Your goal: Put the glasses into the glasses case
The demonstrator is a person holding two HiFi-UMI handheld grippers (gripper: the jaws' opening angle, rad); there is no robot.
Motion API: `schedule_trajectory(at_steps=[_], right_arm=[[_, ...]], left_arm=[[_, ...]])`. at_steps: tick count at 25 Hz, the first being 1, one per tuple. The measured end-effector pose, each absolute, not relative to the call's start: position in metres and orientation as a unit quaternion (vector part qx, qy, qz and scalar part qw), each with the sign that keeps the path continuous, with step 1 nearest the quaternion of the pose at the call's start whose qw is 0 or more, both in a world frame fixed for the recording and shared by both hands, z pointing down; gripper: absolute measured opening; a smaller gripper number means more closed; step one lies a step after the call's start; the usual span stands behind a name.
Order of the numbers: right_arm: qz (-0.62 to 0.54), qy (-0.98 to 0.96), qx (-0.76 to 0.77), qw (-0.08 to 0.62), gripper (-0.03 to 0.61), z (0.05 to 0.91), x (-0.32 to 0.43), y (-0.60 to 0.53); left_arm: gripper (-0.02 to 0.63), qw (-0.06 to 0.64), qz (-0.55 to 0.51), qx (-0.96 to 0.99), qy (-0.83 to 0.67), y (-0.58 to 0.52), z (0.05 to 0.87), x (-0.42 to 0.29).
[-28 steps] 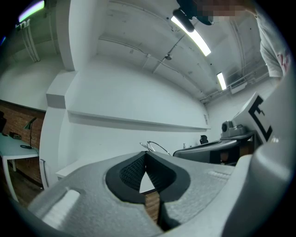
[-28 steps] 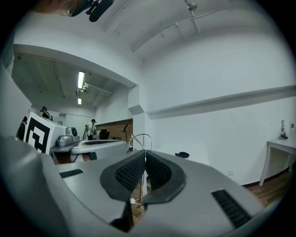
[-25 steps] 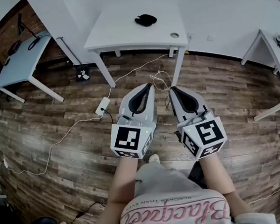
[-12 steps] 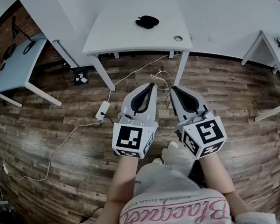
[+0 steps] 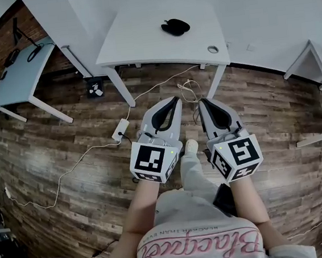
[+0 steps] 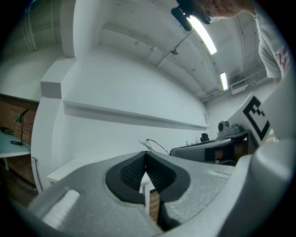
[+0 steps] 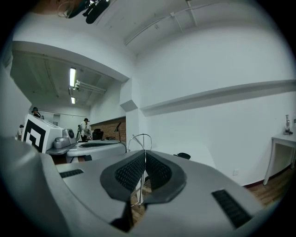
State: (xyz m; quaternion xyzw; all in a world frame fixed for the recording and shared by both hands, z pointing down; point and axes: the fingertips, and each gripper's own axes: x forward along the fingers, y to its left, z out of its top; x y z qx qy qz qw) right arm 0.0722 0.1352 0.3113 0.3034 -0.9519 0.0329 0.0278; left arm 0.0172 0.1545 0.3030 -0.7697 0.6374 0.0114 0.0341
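Since a second ago we log one change: a pale shoe (image 5: 190,146) has come forward below and between the left gripper (image 5: 174,99) and right gripper (image 5: 202,100), both held over the wooden floor (image 5: 67,164). Left jaws are closed tip to tip on nothing; right jaws are pinched on a thin wire part of the glasses (image 5: 187,88), whose frame stands just beyond both tips. Well ahead of the jaws lies the dark glasses case (image 5: 175,27) on the white surface (image 5: 140,36).

White table (image 5: 140,36); wooden floor (image 5: 47,137)
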Motion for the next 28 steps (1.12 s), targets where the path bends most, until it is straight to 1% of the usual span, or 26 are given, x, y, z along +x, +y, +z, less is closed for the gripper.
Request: schedule_trajectory(at_steps=[28], right_arm=[[0.05,-0.963,0.262,0.033,0.012,0.302,-0.003,-0.119]], left_arm=[[0.003,0.008,0.0,-0.749,0.663,-0.096,0.299,-0.056]])
